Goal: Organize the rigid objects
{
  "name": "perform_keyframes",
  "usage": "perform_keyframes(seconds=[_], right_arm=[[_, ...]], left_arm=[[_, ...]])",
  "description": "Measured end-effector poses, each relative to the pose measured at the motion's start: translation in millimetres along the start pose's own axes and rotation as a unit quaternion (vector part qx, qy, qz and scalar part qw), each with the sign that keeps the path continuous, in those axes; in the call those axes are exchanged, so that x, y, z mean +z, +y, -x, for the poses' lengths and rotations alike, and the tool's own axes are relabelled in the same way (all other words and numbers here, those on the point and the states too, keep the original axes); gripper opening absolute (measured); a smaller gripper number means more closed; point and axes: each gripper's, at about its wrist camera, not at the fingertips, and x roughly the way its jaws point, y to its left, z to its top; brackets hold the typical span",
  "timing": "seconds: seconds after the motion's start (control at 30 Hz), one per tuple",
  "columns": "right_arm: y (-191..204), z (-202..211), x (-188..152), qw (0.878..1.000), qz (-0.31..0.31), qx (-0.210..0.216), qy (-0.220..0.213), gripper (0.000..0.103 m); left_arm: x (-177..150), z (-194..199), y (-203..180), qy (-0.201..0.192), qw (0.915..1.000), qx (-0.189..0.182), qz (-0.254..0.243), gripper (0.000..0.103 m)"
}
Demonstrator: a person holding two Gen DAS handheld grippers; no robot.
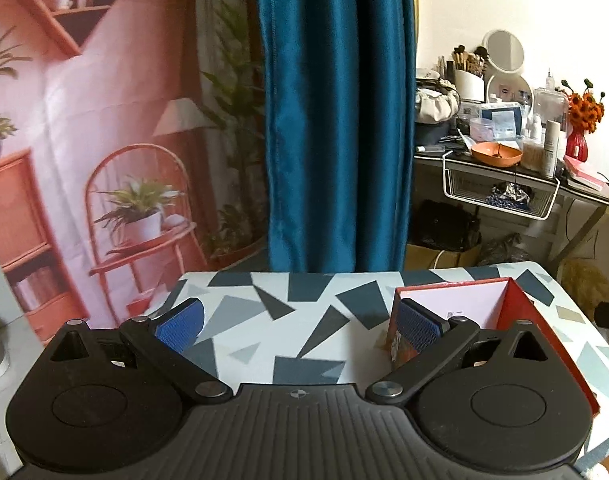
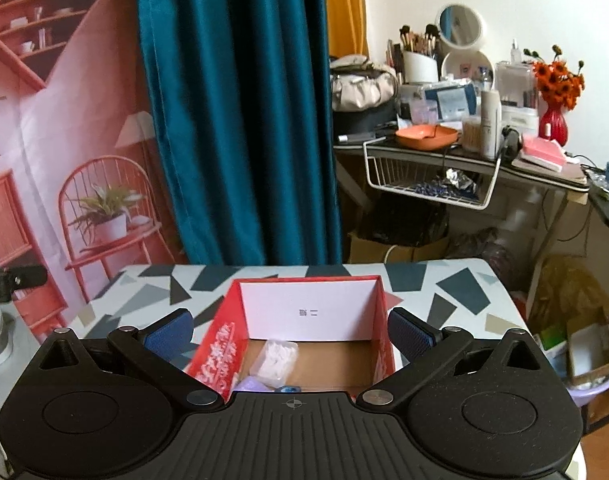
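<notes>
Teal curtain (image 1: 336,120) backs the patterned desk (image 1: 264,320) where the left gripper (image 1: 300,322) gapes empty beside the red open-topped cardboard box (image 1: 520,312), while the right gripper (image 2: 290,330), jaws wide and empty, straddles that box (image 2: 224,344) holding a clear plastic container (image 2: 276,356), so lift clear without snagging its walls.

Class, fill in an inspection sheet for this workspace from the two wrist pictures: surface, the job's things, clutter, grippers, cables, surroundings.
Surface: table under a cloth with a grey and dark geometric pattern; bare where it shows.
Job's things: open red box on the table, holding a clear plastic case, a lilac item and a blue item, both half hidden.
Clutter: nothing seen loose on the table.
Grippers: left gripper open, nothing between its fingers; right gripper open, above the box, holding nothing.
Cables: cable by the cardboard boxes under the desk.
Surroundings: blue curtain, printed backdrop, crowded desk with a mirror and red vase.
</notes>
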Motion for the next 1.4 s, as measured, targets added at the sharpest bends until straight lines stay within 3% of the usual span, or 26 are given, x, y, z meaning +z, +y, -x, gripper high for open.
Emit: perform_keyframes(seconds=[0.4, 0.67, 0.97, 1.4], right_arm=[[27.9, 79.3, -7.0, 0.998, 0.017, -0.013, -0.055, 0.103], [39.7, 115.4, -15.0, 0.997, 0.023, -0.01, -0.078, 0.103], [35.1, 123.6, -16.0, 0.996, 0.017, -0.012, -0.085, 0.103], [30.4, 125.5, -17.9, 0.996, 0.014, -0.013, -0.084, 0.103]], left_arm=[[-18.2, 71.0, 18.0, -0.021, 0.9989, 0.037, 0.02, 0.103], [-22.1, 93.0, 25.6, -0.033, 0.997, 0.06, 0.034, 0.103], [-19.8, 98.9, 25.4, -0.044, 0.9949, 0.08, 0.044, 0.103], [-24.5, 101.4, 27.5, -0.039, 0.9953, 0.077, 0.045, 0.103]])
